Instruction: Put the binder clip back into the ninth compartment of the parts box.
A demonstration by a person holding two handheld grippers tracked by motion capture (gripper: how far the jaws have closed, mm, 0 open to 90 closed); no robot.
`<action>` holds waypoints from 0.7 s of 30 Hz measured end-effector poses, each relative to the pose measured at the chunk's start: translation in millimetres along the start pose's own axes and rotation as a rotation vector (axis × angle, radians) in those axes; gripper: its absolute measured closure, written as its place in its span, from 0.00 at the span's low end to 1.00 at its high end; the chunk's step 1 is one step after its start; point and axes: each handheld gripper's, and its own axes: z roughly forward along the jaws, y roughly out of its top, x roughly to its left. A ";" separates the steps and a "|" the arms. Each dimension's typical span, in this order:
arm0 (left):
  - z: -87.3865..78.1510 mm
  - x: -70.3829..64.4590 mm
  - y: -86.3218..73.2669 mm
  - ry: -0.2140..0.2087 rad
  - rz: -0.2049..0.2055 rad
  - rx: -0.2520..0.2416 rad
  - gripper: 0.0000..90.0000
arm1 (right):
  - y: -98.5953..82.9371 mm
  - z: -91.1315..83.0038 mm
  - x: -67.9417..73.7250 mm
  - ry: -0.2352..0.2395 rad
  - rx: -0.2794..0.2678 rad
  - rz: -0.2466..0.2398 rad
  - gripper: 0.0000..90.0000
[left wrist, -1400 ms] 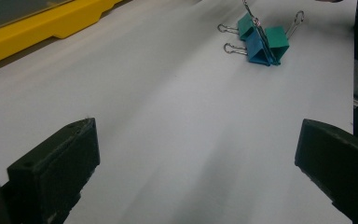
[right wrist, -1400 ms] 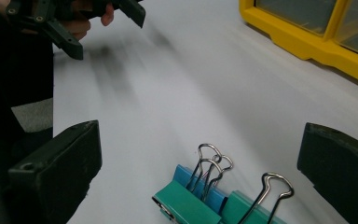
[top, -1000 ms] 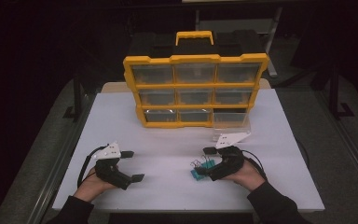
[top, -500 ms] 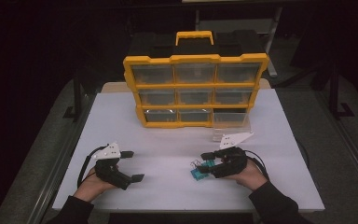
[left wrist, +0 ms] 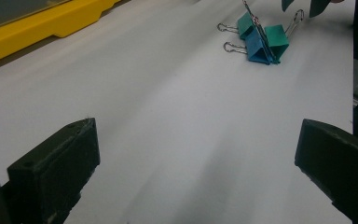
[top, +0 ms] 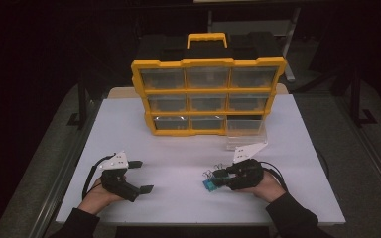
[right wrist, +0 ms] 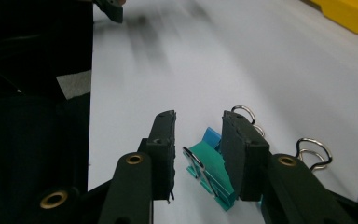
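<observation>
Well in front of the yellow organiser (top: 208,94), the binder clips (top: 212,180) lay on the table; the right gripper (right wrist: 198,140) straddled a green one, jaws partly open, gripping nothing, while the left gripper (top: 140,176), farther off, gaped wide and empty

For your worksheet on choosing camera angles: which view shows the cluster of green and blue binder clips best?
The left gripper view: the green and blue binder clips lie unobstructed, wire handles distinct. The right gripper view shows them partly behind its jaws; the high view shows a small patch.
</observation>
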 end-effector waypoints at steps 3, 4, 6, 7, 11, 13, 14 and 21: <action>0.2 -0.1 -0.1 0.000 0.000 0.000 0.00 | -1.0 2.4 0.2 0.005 0.020 -0.011 0.74; 0.2 -0.1 -0.1 0.000 0.000 0.000 0.00 | -1.3 3.2 0.0 0.007 0.027 -0.015 0.75; 0.3 -0.1 -0.1 0.000 0.001 0.000 0.00 | -2.5 4.8 -0.7 0.004 0.035 -0.017 0.77; 0.3 -0.1 -0.1 0.000 0.002 0.000 0.00 | -2.9 5.3 -1.0 0.003 0.039 -0.017 0.78; 0.3 0.0 -0.1 -0.001 0.002 0.000 0.00 | -4.1 7.5 -1.9 0.009 0.052 -0.028 0.80; 0.4 -0.1 -0.1 -0.001 0.004 0.000 0.00 | -4.4 8.5 -1.8 0.009 0.054 -0.031 0.81; 0.4 -0.1 -0.1 0.000 0.004 0.000 0.00 | -4.6 8.9 -1.7 0.014 0.054 -0.033 0.82; 0.4 -0.3 -0.1 0.001 0.005 0.000 0.00 | -5.0 10.3 -1.4 0.023 0.056 -0.051 0.86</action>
